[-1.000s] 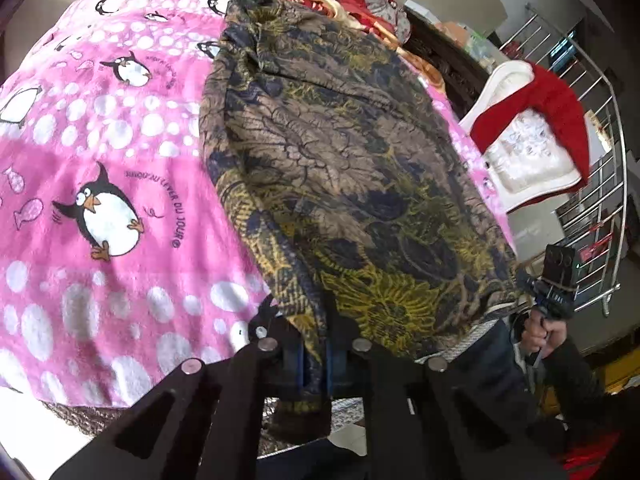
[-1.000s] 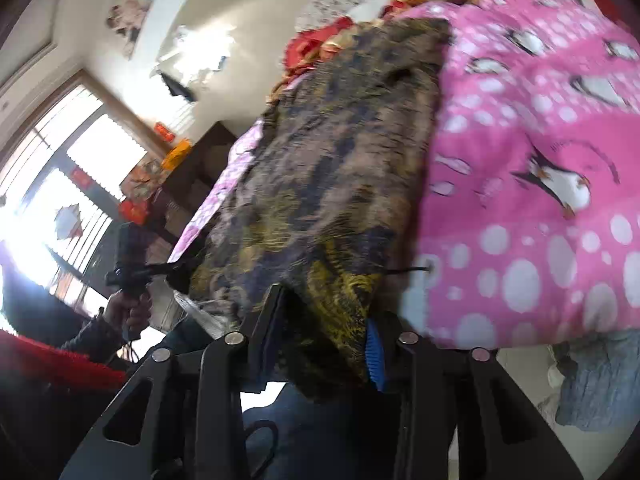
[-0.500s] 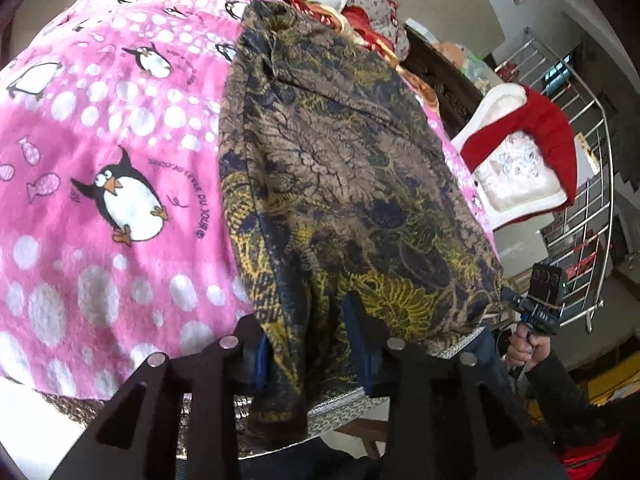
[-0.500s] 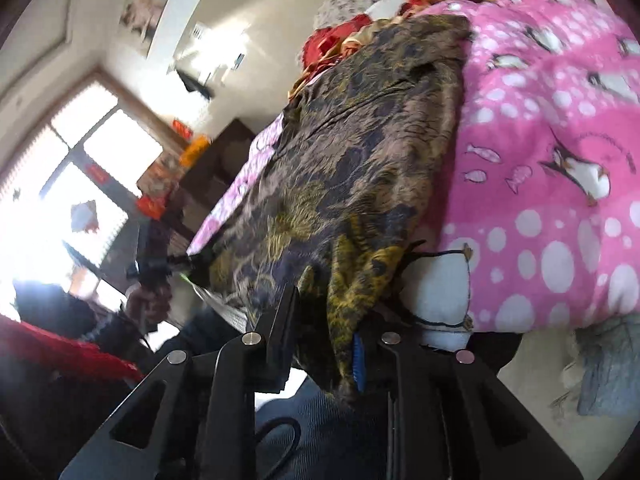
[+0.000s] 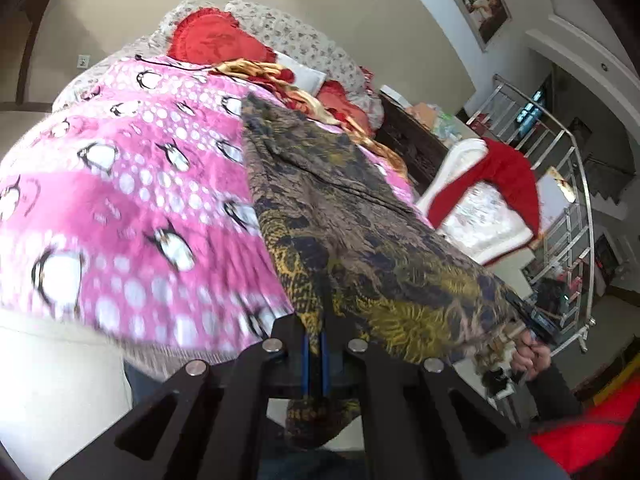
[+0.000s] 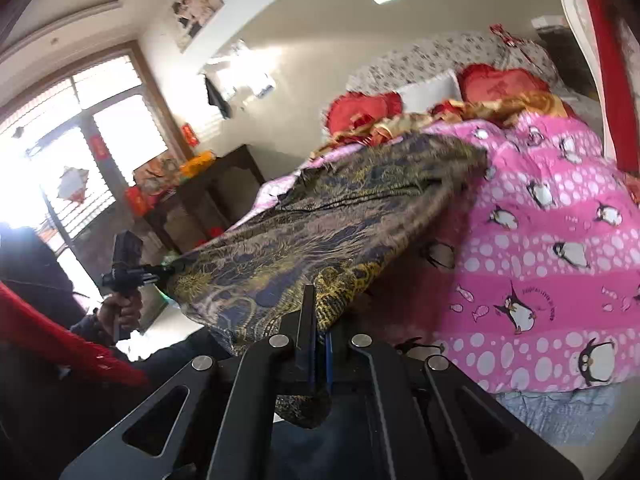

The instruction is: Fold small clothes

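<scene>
1. Two grippers each pinch a near corner of one patterned garment [image 5: 360, 224], a dark cloth printed in navy, gold and brown.
2. In the left wrist view we see the left gripper [image 5: 315, 344] clenched on the cloth's near left corner: the blue pads meet with fabric squeezed between them, and a short flap hangs below the jaws.
3. In the right wrist view the right gripper [image 6: 318, 348] is likewise clamped on the near right corner, its blue pads closed on a gold-printed fold, with a bit of cloth drooping underneath.
4. The near edge of the garment is stretched between the two grippers and lifted off the bed; from there the cloth slopes away and down, its far end resting on the pink penguin blanket [image 5: 120, 200].
5. We see the right gripper across the cloth in the left view, held by the person's right hand [image 5: 528, 356]; the left hand [image 6: 120, 308] with its gripper shows at the opposite corner in the right view.
6. Beyond the garment lie red cushions [image 5: 212, 40] and a gold-and-red bedcover [image 5: 264, 72] at the head of the bed.
7. A white chair with a red cloth draped over it [image 5: 500, 184] stands beside the bed, near a metal railing [image 5: 576, 208].
</scene>
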### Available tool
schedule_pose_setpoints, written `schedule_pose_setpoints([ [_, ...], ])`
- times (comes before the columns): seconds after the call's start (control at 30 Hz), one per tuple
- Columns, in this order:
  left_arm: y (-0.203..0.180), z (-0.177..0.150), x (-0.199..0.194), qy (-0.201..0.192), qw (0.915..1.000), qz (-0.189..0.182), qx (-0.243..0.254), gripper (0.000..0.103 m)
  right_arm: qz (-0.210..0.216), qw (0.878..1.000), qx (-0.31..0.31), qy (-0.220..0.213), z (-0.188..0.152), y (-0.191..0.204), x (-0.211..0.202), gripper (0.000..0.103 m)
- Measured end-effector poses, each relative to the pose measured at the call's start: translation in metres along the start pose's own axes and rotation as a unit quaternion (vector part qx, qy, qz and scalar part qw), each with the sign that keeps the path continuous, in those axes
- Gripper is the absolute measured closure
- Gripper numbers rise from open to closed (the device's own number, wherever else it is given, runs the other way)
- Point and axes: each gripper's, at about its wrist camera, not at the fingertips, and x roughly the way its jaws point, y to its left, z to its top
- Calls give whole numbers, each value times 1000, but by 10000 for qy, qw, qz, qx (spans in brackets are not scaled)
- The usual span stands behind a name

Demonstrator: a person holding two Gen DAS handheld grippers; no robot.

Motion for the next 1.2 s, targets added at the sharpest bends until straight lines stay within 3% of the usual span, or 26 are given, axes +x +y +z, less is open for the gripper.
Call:
schedule_pose_setpoints([
  [0.13, -16, -19, -25, 84, 9998, -147, 42, 99, 84, 9999, -106, -64, 7, 9, -28, 103],
  [0.27, -20, -13, -21, 88, 9997, -218, 0, 99, 59, 9999, -107, -24, 16, 4, -32, 103],
  [0.43, -8, 48, 38, -71, 9996, 50, -267, 99, -554, 9978, 360, -25, 49, -47, 14, 103],
  [0.5, -3, 80, 67, -121, 9992, 194, -315, 99, -1012, 9939, 423, 117, 67, -73, 48, 103],
  [0.6, 17, 132, 110, -171, 9976, 304, -598, 99, -1349, 9887, 622, 202, 92, -108, 94, 103],
  [0.77, 40, 193, 172, -7, 9966, 760, -312, 99, -1685, 9840, 453, 362, 132, -144, 151, 103],
  [1.03, 72, 248, 248, 239, 9920, 1232, -154, 98, -2026, 9763, 321, 694, 172, -188, 215, 103],
  [1.2, 88, 259, 287, 520, 9878, 1467, -36, 96, -2147, 9720, 451, 839, 178, -211, 242, 103],
])
